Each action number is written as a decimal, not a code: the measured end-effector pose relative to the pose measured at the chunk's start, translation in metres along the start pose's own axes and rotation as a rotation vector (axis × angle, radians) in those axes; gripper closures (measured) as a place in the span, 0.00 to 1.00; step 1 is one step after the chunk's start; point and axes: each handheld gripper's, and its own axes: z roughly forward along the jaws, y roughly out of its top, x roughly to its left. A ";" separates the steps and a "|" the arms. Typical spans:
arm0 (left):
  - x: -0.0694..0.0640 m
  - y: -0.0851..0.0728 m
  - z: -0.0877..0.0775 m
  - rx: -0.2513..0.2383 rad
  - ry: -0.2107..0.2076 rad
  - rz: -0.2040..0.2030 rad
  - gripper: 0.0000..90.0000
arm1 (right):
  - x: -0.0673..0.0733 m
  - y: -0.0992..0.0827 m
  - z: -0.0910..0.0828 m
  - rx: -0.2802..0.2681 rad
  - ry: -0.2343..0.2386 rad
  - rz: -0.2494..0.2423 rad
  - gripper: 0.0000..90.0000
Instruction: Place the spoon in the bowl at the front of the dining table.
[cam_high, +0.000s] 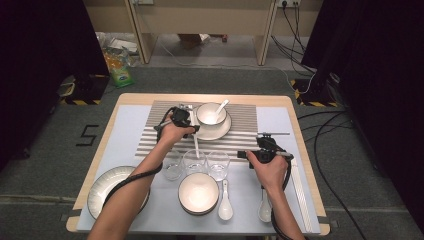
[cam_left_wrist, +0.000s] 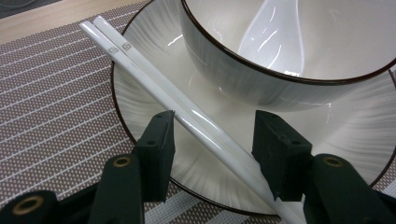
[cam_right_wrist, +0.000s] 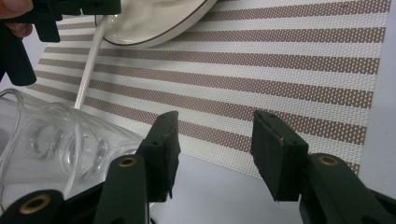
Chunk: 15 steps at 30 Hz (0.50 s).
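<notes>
From above, my left tongs (cam_high: 187, 121) reach over the striped placemat (cam_high: 245, 117) to a pair of white chopsticks (cam_high: 196, 142) lying beside the plate (cam_high: 222, 131) that carries a bowl (cam_high: 210, 114) with a spoon (cam_high: 220, 106) in it, while my right tongs (cam_high: 265, 145) wait apart at the mat's near right edge, behind three glasses (cam_high: 195, 161). Along my left tongs (cam_left_wrist: 212, 140), the jaws straddle the chopsticks (cam_left_wrist: 187, 116) where they cross the plate's rim (cam_left_wrist: 122, 112); the gap is part closed, one stick looks close against the left jaw, and the right jaw stands off, so nothing is clamped yet. Along my right tongs (cam_right_wrist: 215, 140), the jaws stand apart and empty over the placemat (cam_right_wrist: 289, 70), a glass (cam_right_wrist: 60, 140) just beside them. The risk, as I judge it: the glossy sticks lie side by side, and an uneven squeeze could pinch one, roll the other off the rim, or nudge the plate.
</notes>
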 end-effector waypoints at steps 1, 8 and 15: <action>0.000 0.000 0.000 0.000 -0.002 0.001 0.55 | 0.000 0.000 0.000 0.001 0.001 0.000 0.58; 0.001 0.001 -0.001 -0.010 0.000 -0.015 0.53 | 0.000 0.000 0.001 0.002 0.005 -0.001 0.58; -0.001 0.002 -0.005 -0.023 0.011 -0.013 0.48 | 0.000 0.000 0.001 0.002 0.005 0.001 0.58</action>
